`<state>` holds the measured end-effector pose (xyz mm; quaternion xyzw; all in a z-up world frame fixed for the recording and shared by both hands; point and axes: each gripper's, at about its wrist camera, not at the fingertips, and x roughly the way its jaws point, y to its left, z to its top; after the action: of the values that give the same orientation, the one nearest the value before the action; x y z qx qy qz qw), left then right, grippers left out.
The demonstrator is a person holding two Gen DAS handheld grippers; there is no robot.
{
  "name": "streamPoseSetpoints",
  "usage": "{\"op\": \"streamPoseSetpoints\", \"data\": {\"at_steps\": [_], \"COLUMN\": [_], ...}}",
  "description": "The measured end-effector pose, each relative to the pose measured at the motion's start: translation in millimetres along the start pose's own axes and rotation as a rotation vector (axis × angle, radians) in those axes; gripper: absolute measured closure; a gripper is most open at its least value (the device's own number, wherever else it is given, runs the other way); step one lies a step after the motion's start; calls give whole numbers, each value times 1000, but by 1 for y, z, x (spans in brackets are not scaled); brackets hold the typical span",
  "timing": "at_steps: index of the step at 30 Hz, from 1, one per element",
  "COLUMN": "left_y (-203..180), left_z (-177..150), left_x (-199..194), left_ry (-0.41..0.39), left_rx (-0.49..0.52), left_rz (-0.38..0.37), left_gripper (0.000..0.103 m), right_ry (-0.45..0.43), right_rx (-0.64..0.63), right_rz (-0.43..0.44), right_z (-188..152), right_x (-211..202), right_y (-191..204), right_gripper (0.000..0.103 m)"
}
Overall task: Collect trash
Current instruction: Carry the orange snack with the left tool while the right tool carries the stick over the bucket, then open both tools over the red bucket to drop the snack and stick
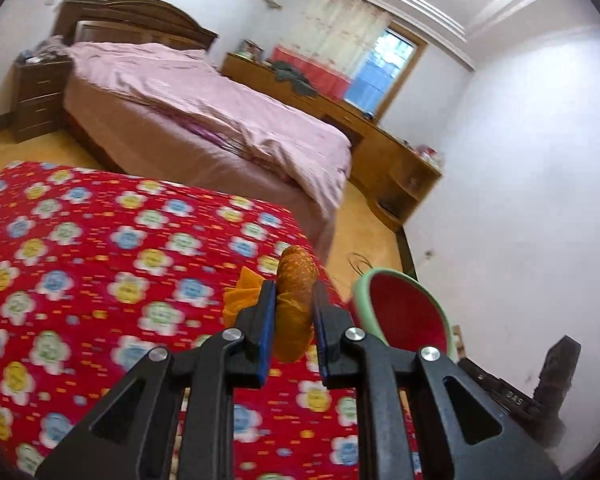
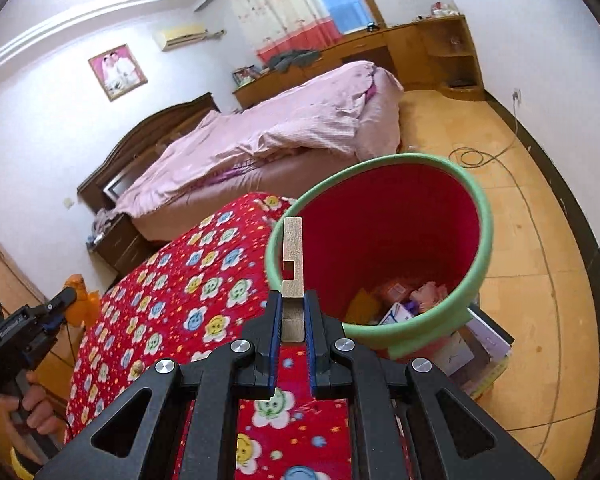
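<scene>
- Red floral cloth (image 1: 100, 264) covers the worktop; it fills the left of both wrist views.
- Left gripper (image 1: 294, 312): fingers (image 1: 262, 320) clamped on a brown speckled bread-like piece (image 1: 296, 280), which stands up between the blue pads above the cloth, near the worktop's right edge.
- Orange crumpled wrapper (image 1: 242, 290) shows just left of those fingers; contact with the cloth cannot be told.
- Right wrist view, far left: a hand (image 2: 28, 404) grips the left gripper's handle, orange scrap beside its tip.
- Right gripper (image 2: 293, 316): fingers (image 2: 274, 320) narrow, pinching a tan notched cardboard strip (image 2: 293, 256), upright, its top overlapping the bin's near-left rim in the picture.
- Red bin with green rim (image 2: 484, 216) sits just right of the worktop, tilted toward the camera; paper scraps and packets (image 2: 400, 300) lie at the bottom.
- Boxes (image 2: 488, 344) beside the bin's base, on the wooden floor (image 2: 520, 280).
- Background: bed with pink quilt (image 2: 292, 128), well apart from the worktop.
</scene>
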<state>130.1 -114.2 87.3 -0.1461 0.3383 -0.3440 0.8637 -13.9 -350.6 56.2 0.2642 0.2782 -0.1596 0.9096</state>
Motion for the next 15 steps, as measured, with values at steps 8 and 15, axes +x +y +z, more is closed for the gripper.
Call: {"op": "streamPoseSetpoints", "data": {"at_steps": [8, 15], "left_y": [-80, -135], "left_z": [-15, -34], "left_x": [50, 103], "left_ry": [101, 184], "left_rx": [123, 240], "left_rz": [-74, -125], "left_gripper": [86, 86], "right_ry": [-29, -35], "right_rx": [81, 129], "right_rz": [-12, -30], "right_z": [6, 10], "right_x": [0, 5], "right_y": [-40, -65], "right_gripper": [93, 93]}}
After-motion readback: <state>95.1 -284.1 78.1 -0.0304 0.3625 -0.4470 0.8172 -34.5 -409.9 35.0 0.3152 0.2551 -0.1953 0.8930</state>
